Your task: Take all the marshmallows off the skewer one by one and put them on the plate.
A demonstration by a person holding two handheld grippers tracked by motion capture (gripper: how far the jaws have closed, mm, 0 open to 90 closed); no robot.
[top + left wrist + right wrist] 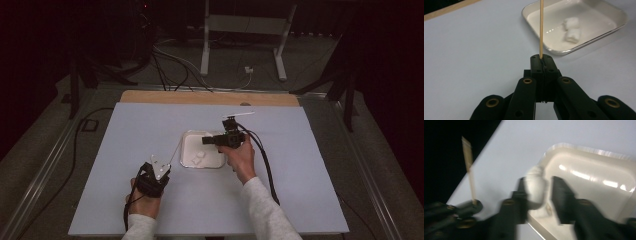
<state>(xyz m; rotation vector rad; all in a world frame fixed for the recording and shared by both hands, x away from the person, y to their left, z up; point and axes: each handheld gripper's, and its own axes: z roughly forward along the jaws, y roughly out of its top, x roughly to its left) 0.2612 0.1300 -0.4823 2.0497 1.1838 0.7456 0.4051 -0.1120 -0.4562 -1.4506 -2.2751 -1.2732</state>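
A thin wooden skewer (541, 27) is pinched upright in the pressed-together jaws of the left gripper (541, 60), ready for threading, while a marshmallow (535, 186) sits between the parted jaws of the right gripper (536, 192) above the white tray (599, 157), seemingly no longer squeezed.

Dim room, lit table, one blurred view

High view: dark surroundings, evenly lit table (150, 130), soft grain. Left gripper view is sharp, with glints on the tray (554, 51) rim. Right gripper view is smeared by motion blur; bright streaks of glare inside the tray.
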